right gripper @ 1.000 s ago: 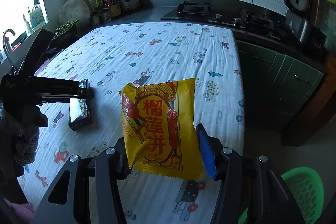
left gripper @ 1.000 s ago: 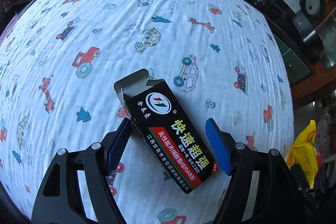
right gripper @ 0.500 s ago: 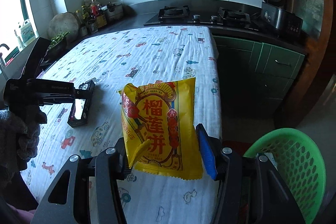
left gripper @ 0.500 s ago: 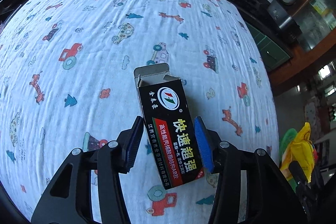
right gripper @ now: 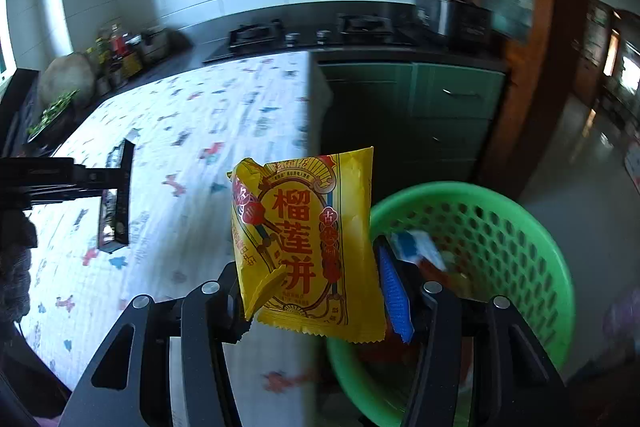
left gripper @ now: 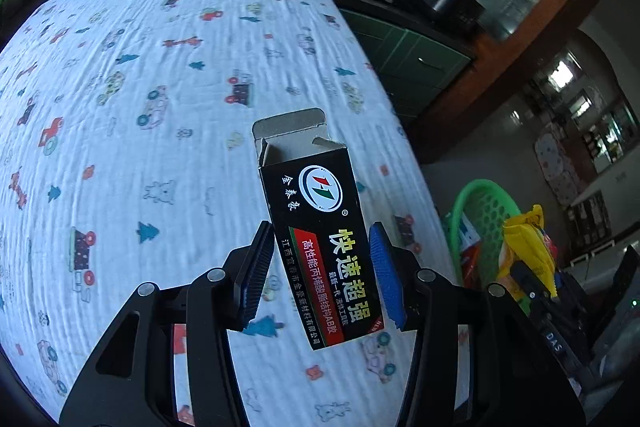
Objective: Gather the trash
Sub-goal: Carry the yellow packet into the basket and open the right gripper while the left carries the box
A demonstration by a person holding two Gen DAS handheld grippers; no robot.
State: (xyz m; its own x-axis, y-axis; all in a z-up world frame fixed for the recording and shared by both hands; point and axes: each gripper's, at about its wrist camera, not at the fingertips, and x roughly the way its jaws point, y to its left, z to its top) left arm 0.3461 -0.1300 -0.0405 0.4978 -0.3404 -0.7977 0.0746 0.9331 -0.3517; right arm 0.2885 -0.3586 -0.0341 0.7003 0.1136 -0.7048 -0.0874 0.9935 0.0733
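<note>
Left hand-held gripper (left gripper: 322, 277) clamps the black box (left gripper: 320, 247); right hand-held gripper (right gripper: 312, 291) pinches the yellow packet (right gripper: 308, 243) beside the green basket (right gripper: 520, 227), which already holds some trash; both drops remain.

The left gripper (left gripper: 322, 275), a black two-finger tool with blue ribbed pads (left gripper: 385, 279), is closed on a black cardboard glue box (left gripper: 320, 231); both pads press the box's long sides, and the box projects forward beyond the fingertips with its open flap end farthest from them. The right gripper (right gripper: 316, 283), of the same build, is closed on a yellow foil snack packet (right gripper: 308, 243), which stands upright between its fingers; the blue right pad (right gripper: 394, 291) sits at the packet's edge, while the left pad is hidden behind the packet.
</note>
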